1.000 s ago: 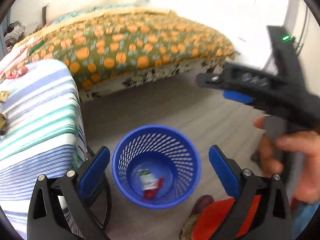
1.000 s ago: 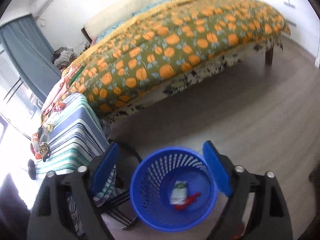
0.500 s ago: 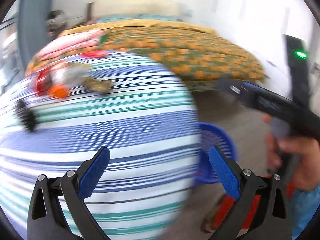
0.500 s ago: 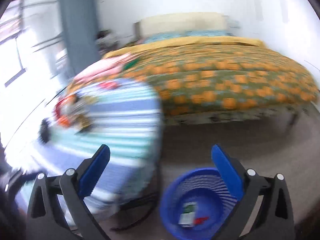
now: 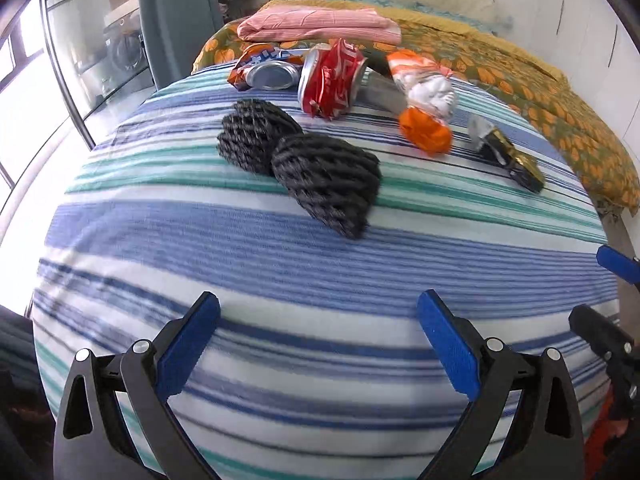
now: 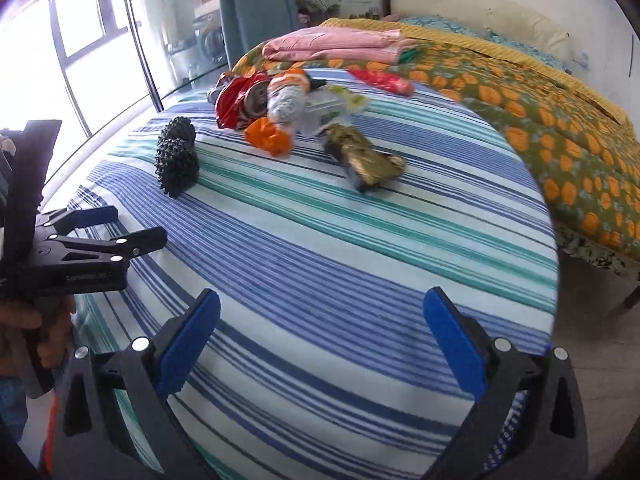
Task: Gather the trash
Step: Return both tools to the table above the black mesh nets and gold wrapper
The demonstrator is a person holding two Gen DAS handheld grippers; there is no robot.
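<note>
Trash lies on a striped tablecloth (image 5: 280,264): two black foam nets (image 5: 320,168), a crushed red can (image 5: 332,76), a silver can end (image 5: 272,74), an orange-and-white wrapper (image 5: 426,96) and a gold-black wrapper (image 5: 508,156). My left gripper (image 5: 318,340) is open and empty, over the near cloth. My right gripper (image 6: 322,338) is open and empty, over the cloth too. In the right wrist view I see the nets (image 6: 176,160), the red can (image 6: 236,100), the orange wrapper (image 6: 272,136), the gold wrapper (image 6: 364,156), a red wrapper (image 6: 382,80). The bin is out of view.
A bed with an orange-patterned cover (image 6: 540,92) stands behind the table, folded pink cloth (image 6: 332,44) on it. Windows (image 6: 80,48) and a blue curtain (image 6: 256,8) are on the left. The left gripper shows at the right wrist view's left edge (image 6: 92,248).
Both grippers have swung up and left from the blue bin on the floor to the striped table. The bin has left both views. Both stay open.
</note>
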